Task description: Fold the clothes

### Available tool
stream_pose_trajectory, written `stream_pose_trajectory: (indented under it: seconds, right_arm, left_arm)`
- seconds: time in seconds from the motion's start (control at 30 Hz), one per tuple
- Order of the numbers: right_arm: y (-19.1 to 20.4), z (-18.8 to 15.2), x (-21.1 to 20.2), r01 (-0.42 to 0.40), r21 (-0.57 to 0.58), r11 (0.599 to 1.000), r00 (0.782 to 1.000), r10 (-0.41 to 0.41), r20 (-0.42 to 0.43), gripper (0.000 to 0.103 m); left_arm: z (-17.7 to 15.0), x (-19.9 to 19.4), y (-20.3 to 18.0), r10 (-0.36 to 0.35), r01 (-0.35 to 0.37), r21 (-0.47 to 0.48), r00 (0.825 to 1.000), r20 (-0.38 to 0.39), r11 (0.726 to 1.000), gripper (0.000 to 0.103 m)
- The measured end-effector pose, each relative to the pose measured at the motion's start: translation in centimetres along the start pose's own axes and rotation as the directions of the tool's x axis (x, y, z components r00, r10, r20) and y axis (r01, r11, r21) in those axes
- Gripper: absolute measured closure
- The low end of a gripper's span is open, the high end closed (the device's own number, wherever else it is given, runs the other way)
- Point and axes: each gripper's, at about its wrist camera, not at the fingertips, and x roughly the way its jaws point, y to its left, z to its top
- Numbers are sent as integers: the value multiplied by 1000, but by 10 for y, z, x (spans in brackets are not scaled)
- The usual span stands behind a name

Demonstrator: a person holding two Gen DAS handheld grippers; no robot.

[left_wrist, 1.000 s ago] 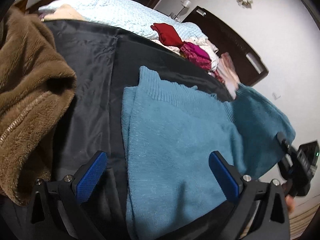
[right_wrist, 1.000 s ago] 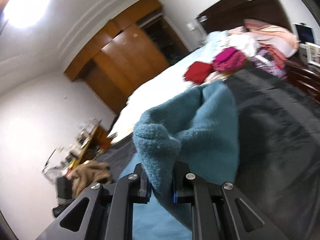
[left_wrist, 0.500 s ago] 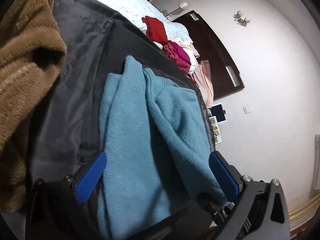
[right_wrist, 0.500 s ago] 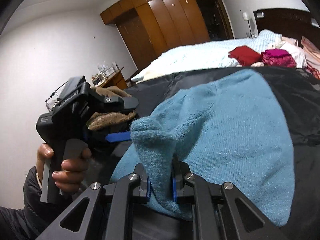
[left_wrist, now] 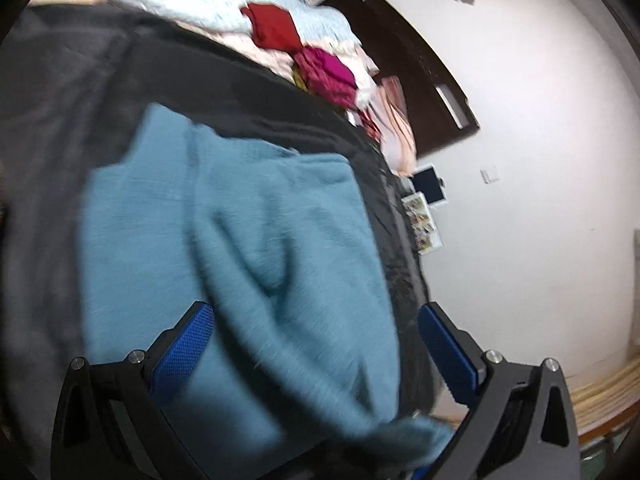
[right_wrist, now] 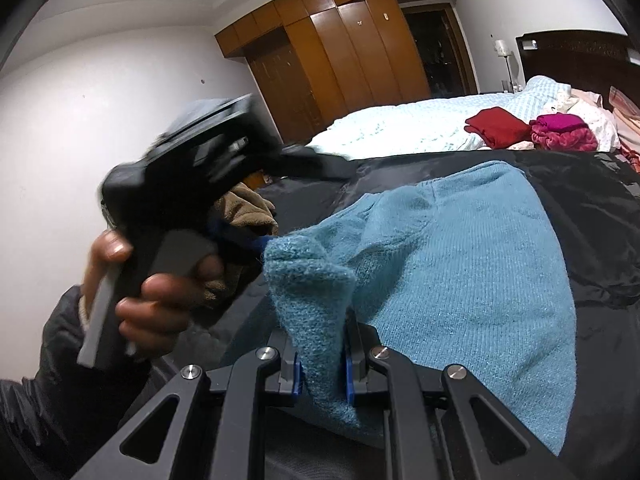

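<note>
The teal knit sweater (right_wrist: 460,264) lies spread on a black sheet (right_wrist: 592,240) that covers the near part of the bed, with one part folded over its middle; the right gripper (right_wrist: 322,368) stands at the sweater's near edge, its two blue-padded fingers pressed together on a bunched fold of the knit that rises between them like a peak; the left gripper (left_wrist: 316,344) hangs above the same sweater (left_wrist: 224,240), its blue pads (left_wrist: 182,354) wide apart with nothing between them but the cloth lying below; in the right wrist view that left gripper appears blurred to the sweater's left, gripped at the handle by a hand (right_wrist: 152,292) in a dark sleeve; beyond the sweater's far edge, on a pale blue bedspread (right_wrist: 408,128), sit a red garment (right_wrist: 496,126) and a magenta garment (right_wrist: 564,132), side by side; a brown fleece garment (right_wrist: 248,208) lies heaped to the sweater's left, behind the left gripper; a wooden wardrobe (right_wrist: 348,52) stands well behind the bed, and a dark headboard (left_wrist: 424,76) lies beyond the red and magenta garments.
</note>
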Motion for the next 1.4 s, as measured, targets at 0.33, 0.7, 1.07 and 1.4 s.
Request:
stream_pose_trajectory:
  seconds: [0.33, 0.7, 1.07, 1.4]
  right_arm:
    - [4, -1, -5, 13, -54, 998, 1000, -12, 17, 87]
    - [56, 21, 2, 2, -178, 984, 998, 10, 67, 87]
    - [102, 0, 81, 27, -312, 950, 993, -62, -104, 87]
    - [102, -15, 103, 45, -326, 944, 980, -106, -171, 79]
  left_arm:
    - [15, 23, -8, 51, -49, 42, 998, -46, 998, 69]
    - [19, -48, -18, 55, -76, 210, 993, 106, 975, 74]
    - [15, -52, 55, 108, -136, 201, 984, 142, 970, 74]
    - [15, -51, 86, 149, -176, 169, 976, 160, 970, 53]
